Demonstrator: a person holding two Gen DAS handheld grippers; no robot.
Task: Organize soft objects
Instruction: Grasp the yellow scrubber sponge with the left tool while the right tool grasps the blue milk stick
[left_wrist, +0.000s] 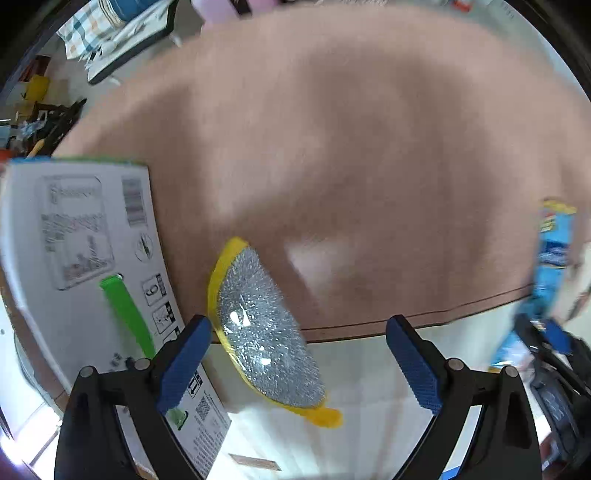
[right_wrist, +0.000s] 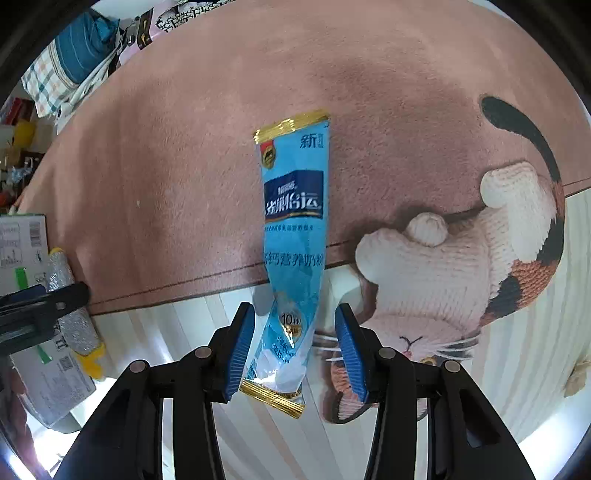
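Observation:
A silver scouring pad in a yellow wrapper (left_wrist: 264, 332) lies on the mat just ahead of my open left gripper (left_wrist: 299, 354), between its blue pads and nearer the left one. It also shows at the left of the right wrist view (right_wrist: 72, 306). A long blue milk-powder sachet with gold ends (right_wrist: 291, 251) lies on the mat. Its near end sits between the blue pads of my right gripper (right_wrist: 295, 350), which is open around it and touches it on neither side. The sachet and right gripper show blurred at the right edge of the left wrist view (left_wrist: 550, 258).
A white cardboard box with printed labels and a green strip (left_wrist: 85, 258) stands left of the scouring pad. The pink mat (right_wrist: 184, 147) carries a knitted-look cat picture (right_wrist: 461, 266) at right. Folded checked cloth and clutter (right_wrist: 66, 70) lie beyond the mat's far left edge.

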